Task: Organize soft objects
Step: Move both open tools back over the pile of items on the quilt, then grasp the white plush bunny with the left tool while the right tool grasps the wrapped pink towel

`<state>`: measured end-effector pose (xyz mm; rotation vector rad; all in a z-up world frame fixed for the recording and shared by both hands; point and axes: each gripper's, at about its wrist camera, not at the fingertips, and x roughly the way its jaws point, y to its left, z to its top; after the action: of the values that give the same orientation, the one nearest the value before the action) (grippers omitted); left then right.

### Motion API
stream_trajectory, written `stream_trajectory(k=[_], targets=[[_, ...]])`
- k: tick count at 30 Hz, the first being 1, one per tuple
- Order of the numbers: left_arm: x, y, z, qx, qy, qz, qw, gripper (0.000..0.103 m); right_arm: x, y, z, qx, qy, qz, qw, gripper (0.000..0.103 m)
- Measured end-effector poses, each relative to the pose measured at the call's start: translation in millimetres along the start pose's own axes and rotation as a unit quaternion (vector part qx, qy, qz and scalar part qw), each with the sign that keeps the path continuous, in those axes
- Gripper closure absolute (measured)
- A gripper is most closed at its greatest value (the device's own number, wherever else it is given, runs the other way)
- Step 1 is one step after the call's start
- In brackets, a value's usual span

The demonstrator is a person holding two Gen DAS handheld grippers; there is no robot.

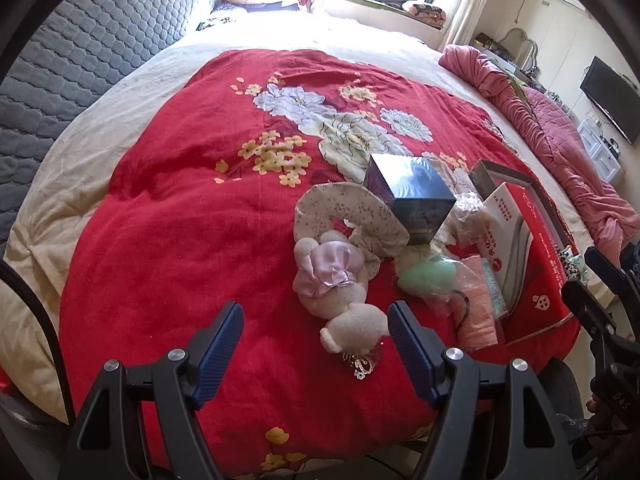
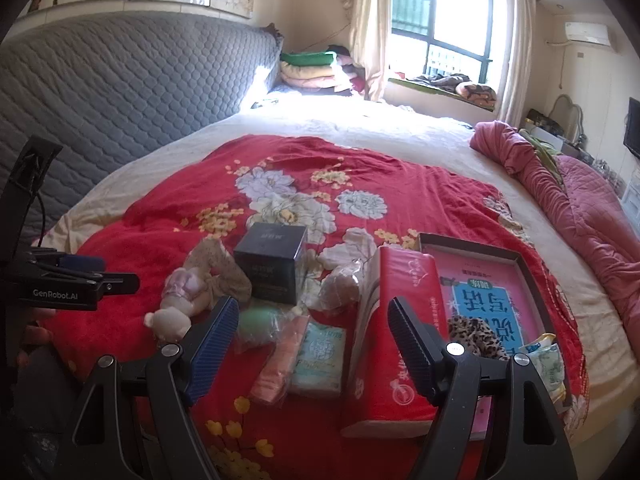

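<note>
A plush toy [image 1: 340, 300] in a pink satin dress lies on the red floral blanket [image 1: 180, 220], with a floral fabric ring [image 1: 344, 212] behind it. My left gripper [image 1: 316, 328] is open, its jaws just short of the toy's head. A green soft item in plastic [image 1: 428, 276] and a peach towel pack [image 1: 476, 308] lie to the right. My right gripper [image 2: 312, 328] is open above the tissue pack [image 2: 320, 356] and peach towel pack [image 2: 280, 364]. The plush toy [image 2: 176, 304] shows at left there. A leopard-print scrunchie [image 2: 476, 336] lies in the open box.
A dark cube box [image 1: 412, 196] stands behind the toys. A red box lid [image 2: 396, 336] stands on edge beside an open box [image 2: 532, 276] holding a pink book. A pink quilt [image 1: 560, 140] lies along the bed's right edge. A grey padded headboard [image 2: 120, 92] is at left.
</note>
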<state>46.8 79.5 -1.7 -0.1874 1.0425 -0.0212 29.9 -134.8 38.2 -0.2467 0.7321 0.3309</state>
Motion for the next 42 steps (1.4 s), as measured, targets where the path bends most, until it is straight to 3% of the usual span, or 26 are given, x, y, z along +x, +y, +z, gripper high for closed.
stream_trajectory(k=[9,18,22,27,29,31,37,40,42], targets=[[25.8,-11.1,-9.1,-0.001,0.023,-0.002,0.9997,0.029,40.4,38.3,-29.6,-0.059,0.058,0.007,0.997,0.025],[40.3,-10.1,-9.8,-0.009,0.029,-0.009,0.9995,0.029,82.3,55.8,-50.1,-0.122,0.088,-0.044,0.988,0.025],[47.7,-10.4,-10.8,-0.010,0.037,-0.012,0.9992,0.029,99.7,67.1,-58.7,-0.169,0.090,-0.078,0.978,0.025],[56.1,-11.7,-10.7,-0.011,0.043,-0.014,0.9989,0.029,109.3,67.3,-61.4,-0.186,0.085,-0.089,0.975,0.025],[59.8,-12.5,-10.3,-0.013,0.046,-0.013,0.9987,0.029,111.8,65.2,-60.6,-0.190,0.083,-0.095,0.974,0.034],[62.3,-13.3,-10.3,-0.015,0.048,-0.014,0.9986,0.029,115.6,62.0,-60.3,-0.188,0.089,-0.092,0.974,0.051],[67.9,-16.9,-10.4,-0.017,0.052,-0.008,0.9985,0.029,108.4,45.5,-53.9,-0.160,0.078,-0.068,0.982,0.071],[72.2,-16.4,-10.3,-0.023,0.053,-0.010,0.9983,0.029,99.8,33.9,-46.1,-0.129,0.070,-0.046,0.988,0.073],[74.7,-16.2,-10.7,-0.025,0.052,-0.022,0.9981,0.038,91.8,28.0,-42.8,-0.108,0.064,-0.038,0.991,0.073]])
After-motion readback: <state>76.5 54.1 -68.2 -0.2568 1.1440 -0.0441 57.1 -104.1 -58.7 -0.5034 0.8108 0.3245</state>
